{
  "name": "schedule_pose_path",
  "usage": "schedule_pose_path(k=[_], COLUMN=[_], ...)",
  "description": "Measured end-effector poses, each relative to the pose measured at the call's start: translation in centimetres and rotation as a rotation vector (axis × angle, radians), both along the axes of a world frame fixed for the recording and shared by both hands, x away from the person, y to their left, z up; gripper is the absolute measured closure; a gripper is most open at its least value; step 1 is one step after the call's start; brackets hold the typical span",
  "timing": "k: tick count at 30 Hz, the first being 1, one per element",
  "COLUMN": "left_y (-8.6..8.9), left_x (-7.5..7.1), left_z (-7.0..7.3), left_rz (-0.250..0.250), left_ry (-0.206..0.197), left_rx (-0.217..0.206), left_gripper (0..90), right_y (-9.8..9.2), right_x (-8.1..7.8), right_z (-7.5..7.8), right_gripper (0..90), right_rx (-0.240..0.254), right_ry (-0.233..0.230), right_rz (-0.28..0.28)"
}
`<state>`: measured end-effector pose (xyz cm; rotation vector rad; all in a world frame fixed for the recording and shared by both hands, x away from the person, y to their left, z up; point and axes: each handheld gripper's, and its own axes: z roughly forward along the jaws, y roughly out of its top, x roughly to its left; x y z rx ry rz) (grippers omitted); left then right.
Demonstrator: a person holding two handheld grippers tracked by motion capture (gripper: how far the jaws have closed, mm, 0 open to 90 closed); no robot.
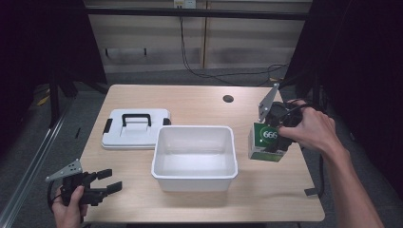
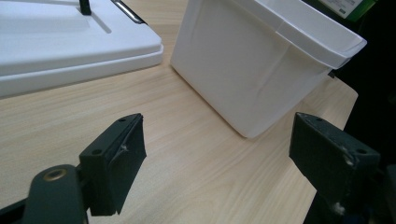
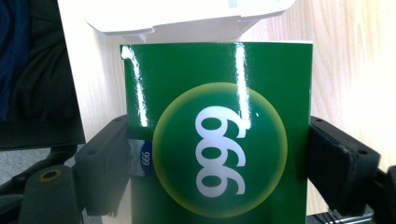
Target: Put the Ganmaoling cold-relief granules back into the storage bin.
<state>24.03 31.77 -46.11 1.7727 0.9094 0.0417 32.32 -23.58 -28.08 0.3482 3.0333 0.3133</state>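
Note:
A glossy green box [image 1: 262,138] [image 3: 219,140] printed with white digits in a round emblem stands on the table, just right of an empty white bin [image 1: 195,128]. My right gripper [image 1: 278,138] [image 3: 217,163] is shut on the green box, one jaw against each of its sides. My left gripper [image 1: 110,180] [image 2: 217,158] rests open near the table's front left corner, its jaws wide apart with nothing between them. It faces the bin's outer wall [image 2: 243,70].
A white lid [image 1: 135,130] [image 2: 56,42] with a black handle lies flat to the left of the bin. A round cable hole [image 1: 228,99] sits at the back of the wooden table [image 1: 199,102]. Cables hang behind the table.

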Motion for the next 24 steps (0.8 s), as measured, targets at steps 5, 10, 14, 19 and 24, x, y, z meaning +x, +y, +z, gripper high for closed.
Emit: schedule_pose_path(k=[5,10,14,19,24], left_y=[-0.1,0.0,0.0,0.0,0.0], left_x=[0.0,0.0,0.0,0.0,0.0], left_z=[0.0,0.0,0.0,0.0,0.0], left_rz=[-0.002,0.0,-0.001,-0.001,-0.002], left_ry=[0.002,0.0,0.0,0.001,0.0], left_rx=[0.006,0.001,0.0,-0.002,-0.001], left_gripper=[18.4,18.4,18.5,18.5,18.4], right_y=[0.1,0.6,1.2,1.9,2.6], right_x=[-0.3,-0.3,-0.2,0.0,0.3], right_z=[1.2,1.9,2.3,2.4,2.6], right_gripper=[16.2,16.2,16.2,16.2,16.2], right_rx=[0.019,0.027,0.045,0.079,0.129], right_ry=[0.001,-0.009,-0.019,-0.015,-0.019], right_rz=[-0.009,0.001,0.023,0.033,0.048])
